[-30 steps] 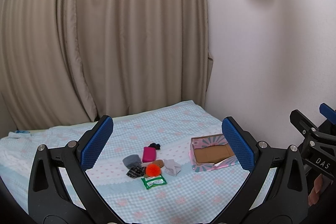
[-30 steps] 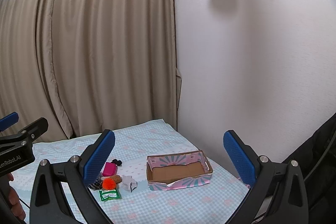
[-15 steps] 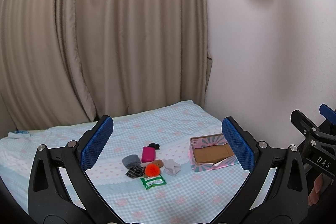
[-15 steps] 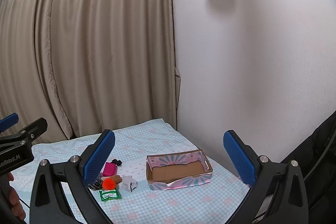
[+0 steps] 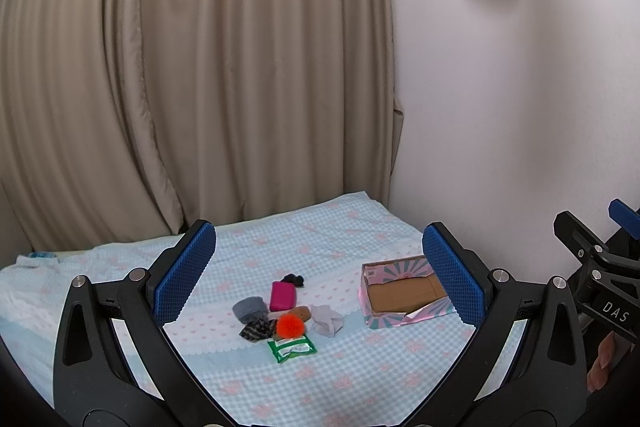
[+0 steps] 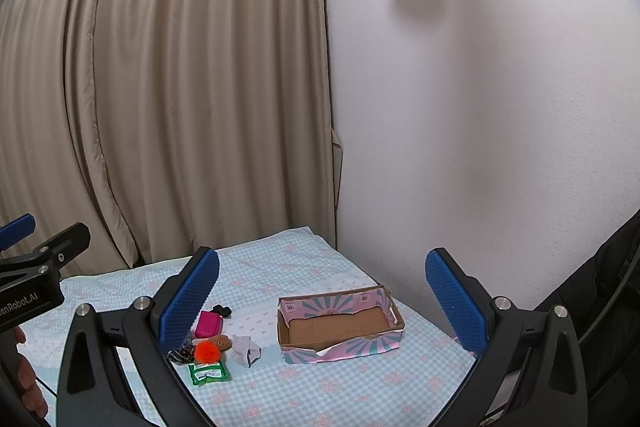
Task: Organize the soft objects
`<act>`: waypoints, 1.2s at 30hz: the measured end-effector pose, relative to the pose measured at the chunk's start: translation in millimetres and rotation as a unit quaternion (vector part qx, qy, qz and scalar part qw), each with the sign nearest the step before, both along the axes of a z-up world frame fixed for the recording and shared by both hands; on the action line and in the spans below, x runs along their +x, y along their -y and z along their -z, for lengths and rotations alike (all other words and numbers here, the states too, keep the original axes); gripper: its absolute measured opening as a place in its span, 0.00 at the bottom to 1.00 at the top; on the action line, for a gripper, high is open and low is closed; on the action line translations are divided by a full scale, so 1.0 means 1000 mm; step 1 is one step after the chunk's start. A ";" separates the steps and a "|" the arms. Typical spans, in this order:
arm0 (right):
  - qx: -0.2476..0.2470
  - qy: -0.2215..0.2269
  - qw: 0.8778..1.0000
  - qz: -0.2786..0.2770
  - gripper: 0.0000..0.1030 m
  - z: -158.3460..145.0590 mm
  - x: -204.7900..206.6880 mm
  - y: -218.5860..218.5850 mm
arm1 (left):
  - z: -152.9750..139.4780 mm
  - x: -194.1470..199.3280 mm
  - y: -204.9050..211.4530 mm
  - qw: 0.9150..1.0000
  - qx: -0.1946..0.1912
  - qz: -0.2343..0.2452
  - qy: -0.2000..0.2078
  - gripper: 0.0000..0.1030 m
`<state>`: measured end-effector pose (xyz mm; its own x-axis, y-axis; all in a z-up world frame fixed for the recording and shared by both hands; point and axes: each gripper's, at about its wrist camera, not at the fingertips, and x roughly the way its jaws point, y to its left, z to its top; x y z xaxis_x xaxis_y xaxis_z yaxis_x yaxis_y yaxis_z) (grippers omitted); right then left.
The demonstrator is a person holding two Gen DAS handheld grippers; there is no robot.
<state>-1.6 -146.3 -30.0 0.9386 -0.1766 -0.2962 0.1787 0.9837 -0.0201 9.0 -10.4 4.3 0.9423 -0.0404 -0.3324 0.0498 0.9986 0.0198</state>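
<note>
A small pile of soft things lies on the blue checked bed cover (image 5: pixel 360 379): an orange pompom (image 5: pixel 291 325), a pink pouch (image 5: pixel 282 295), a grey sock (image 5: pixel 249 308), a white cloth (image 5: pixel 326 319), a green packet (image 5: pixel 291 347), a brown plush (image 5: pixel 301 312) and a black item (image 5: pixel 295 279). An open pink and teal cardboard box (image 5: pixel 404 293) stands right of the pile and holds nothing. The pile (image 6: pixel 206 349) and the box (image 6: pixel 340 325) show in the right wrist view too. My left gripper (image 5: pixel 318 277) and right gripper (image 6: pixel 322 301) are open and empty, held well above the bed.
Beige curtains (image 5: pixel 192 67) hang behind the bed. A white wall (image 5: pixel 520 107) runs along the bed's right side, close to the box. A dark garment (image 6: pixel 608 307) is at the far right of the right wrist view.
Both views have shifted very slightly. Nothing on the bed has moved and both grippers stay open.
</note>
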 end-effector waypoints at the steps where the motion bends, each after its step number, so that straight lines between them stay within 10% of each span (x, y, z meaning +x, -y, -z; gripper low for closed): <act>1: 0.001 0.000 1.000 -0.001 1.00 0.000 0.000 0.000 | 0.000 0.000 0.000 1.000 0.000 0.000 0.000 1.00; 17: -0.008 -0.013 0.999 -0.034 1.00 -0.007 0.011 0.011 | 0.002 0.001 -0.007 0.999 -0.016 -0.035 -0.016 1.00; 36: 0.026 -0.128 0.988 -0.079 1.00 0.125 0.119 -0.101 | 0.156 0.140 -0.183 0.986 -0.040 -0.016 -0.160 1.00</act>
<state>117.6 -45.6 -155.0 0.8465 -0.0122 -0.5323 0.0179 0.9998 0.0057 148.6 172.7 -151.4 0.7906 -0.0499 -0.6104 0.0082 0.9975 -0.0709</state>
